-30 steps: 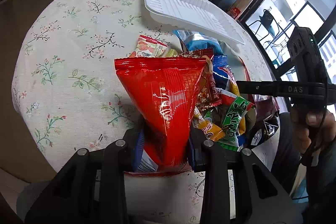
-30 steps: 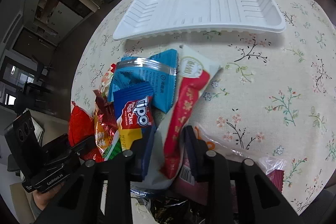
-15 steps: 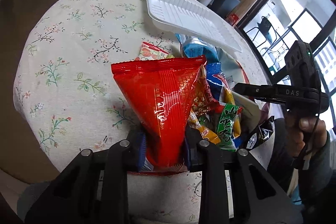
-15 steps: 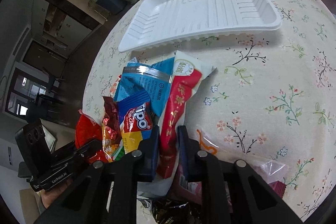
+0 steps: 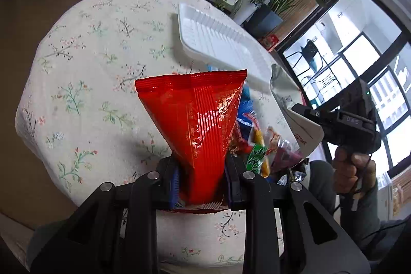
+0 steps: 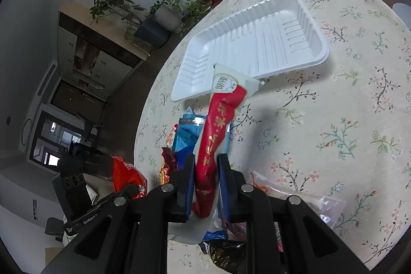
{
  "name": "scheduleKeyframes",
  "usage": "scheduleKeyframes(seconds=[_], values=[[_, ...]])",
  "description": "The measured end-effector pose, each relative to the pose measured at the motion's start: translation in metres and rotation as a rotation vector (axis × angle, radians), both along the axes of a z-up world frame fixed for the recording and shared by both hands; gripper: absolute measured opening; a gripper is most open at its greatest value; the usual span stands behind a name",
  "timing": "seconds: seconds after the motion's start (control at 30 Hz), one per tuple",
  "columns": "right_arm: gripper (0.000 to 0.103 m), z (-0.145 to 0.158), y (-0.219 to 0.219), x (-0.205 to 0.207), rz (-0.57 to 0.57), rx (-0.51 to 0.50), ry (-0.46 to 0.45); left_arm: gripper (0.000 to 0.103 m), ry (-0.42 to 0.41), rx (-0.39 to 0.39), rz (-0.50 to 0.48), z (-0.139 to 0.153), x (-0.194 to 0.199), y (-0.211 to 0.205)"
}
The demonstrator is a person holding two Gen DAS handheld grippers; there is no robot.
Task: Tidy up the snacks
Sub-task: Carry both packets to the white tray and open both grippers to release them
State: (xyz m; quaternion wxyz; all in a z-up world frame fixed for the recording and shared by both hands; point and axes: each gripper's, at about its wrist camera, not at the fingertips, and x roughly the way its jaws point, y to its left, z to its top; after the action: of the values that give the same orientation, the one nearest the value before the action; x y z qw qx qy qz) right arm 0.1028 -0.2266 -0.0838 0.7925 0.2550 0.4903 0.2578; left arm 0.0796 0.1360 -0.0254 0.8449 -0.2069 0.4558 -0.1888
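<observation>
Left wrist view: the left gripper [image 5: 203, 179] is clamped on the lower end of a red snack bag [image 5: 195, 125], which fans out wide above the jaws and stands clear of the floral tablecloth [image 5: 84, 84]; its jaws have just been closing on that bag. The white tray [image 5: 218, 43] lies on the far side of the table, empty. To the right of the red bag, a pile of mixed snack packets [image 5: 259, 145] rests on the cloth near the table edge. Further right, a hand [image 5: 352, 171] holds the right gripper [image 5: 298, 108], which pinches a white-and-red packet [image 5: 305, 127] lifted above the pile.

Right wrist view: the right gripper [image 6: 205, 179] is closed tight on the white-and-red packet [image 6: 221, 117], gripping its red band near the lower end; the packet's far tip overlaps the near rim of the white tray [image 6: 257, 43] in the picture. A blue packet [image 6: 187, 132] lies just behind and left of the jaws. A clear bag [image 6: 308, 197] lies near right. At the lower left, the left gripper [image 6: 129, 189] holds the red snack bag [image 6: 125, 173].
</observation>
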Motion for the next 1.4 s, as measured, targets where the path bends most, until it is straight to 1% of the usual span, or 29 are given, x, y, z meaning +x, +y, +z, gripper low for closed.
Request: scheduleKeyframes(seconds=[0.07,0.23,0.3,0.37,0.43,0.53,0.6,0.63,0.7,0.8,0.9,1.0,1.13,1.27,1.4], values=[[0.019,0.003,-0.012,0.004,-0.027,0.009,-0.009,0.024,-0.014,-0.013,0.003,0.008,0.005,0.006],[0.019,0.01,-0.057,0.021,-0.142,0.019,-0.03,0.024,-0.059,0.029,0.001,0.035,0.03,0.019],[0.019,0.016,-0.081,0.029,-0.206,0.006,-0.046,0.024,-0.078,0.053,0.002,0.048,0.046,0.024],[0.019,0.022,-0.102,0.038,-0.261,-0.009,-0.061,0.024,-0.109,0.1,-0.007,0.065,0.064,0.023],[0.02,0.03,-0.121,0.049,-0.302,-0.026,-0.078,0.024,-0.132,0.122,-0.035,0.08,0.087,0.018],[0.02,0.04,-0.135,0.07,-0.329,-0.055,-0.098,0.024,-0.145,0.158,-0.078,0.097,0.126,0.006],[0.02,0.046,-0.13,0.087,-0.311,-0.074,-0.111,0.024,-0.147,0.181,-0.111,0.102,0.152,-0.006],[0.02,0.047,-0.127,0.094,-0.298,-0.083,-0.119,0.024,-0.143,0.178,-0.13,0.104,0.168,-0.013],[0.02,0.05,-0.111,0.108,-0.258,-0.111,-0.131,0.024,-0.121,0.171,-0.171,0.1,0.191,-0.028],[0.02,0.044,-0.081,0.13,-0.18,-0.15,-0.138,0.024,-0.074,0.207,-0.217,0.079,0.23,-0.053],[0.02,0.025,-0.051,0.152,-0.107,-0.188,-0.113,0.024,-0.028,0.223,-0.239,0.052,0.256,-0.07],[0.02,0.002,-0.029,0.169,-0.057,-0.248,-0.083,0.024,0.012,0.276,-0.257,0.028,0.27,-0.086],[0.02,-0.018,-0.017,0.182,-0.013,-0.303,-0.059,0.025,0.031,0.287,-0.271,0.008,0.273,-0.087],[0.019,-0.031,-0.008,0.188,0.004,-0.358,-0.051,0.025,0.036,0.293,-0.276,0.002,0.273,-0.095],[0.019,-0.034,0.0,0.192,0.018,-0.411,-0.067,0.026,0.051,0.303,-0.293,-0.003,0.266,-0.106]])
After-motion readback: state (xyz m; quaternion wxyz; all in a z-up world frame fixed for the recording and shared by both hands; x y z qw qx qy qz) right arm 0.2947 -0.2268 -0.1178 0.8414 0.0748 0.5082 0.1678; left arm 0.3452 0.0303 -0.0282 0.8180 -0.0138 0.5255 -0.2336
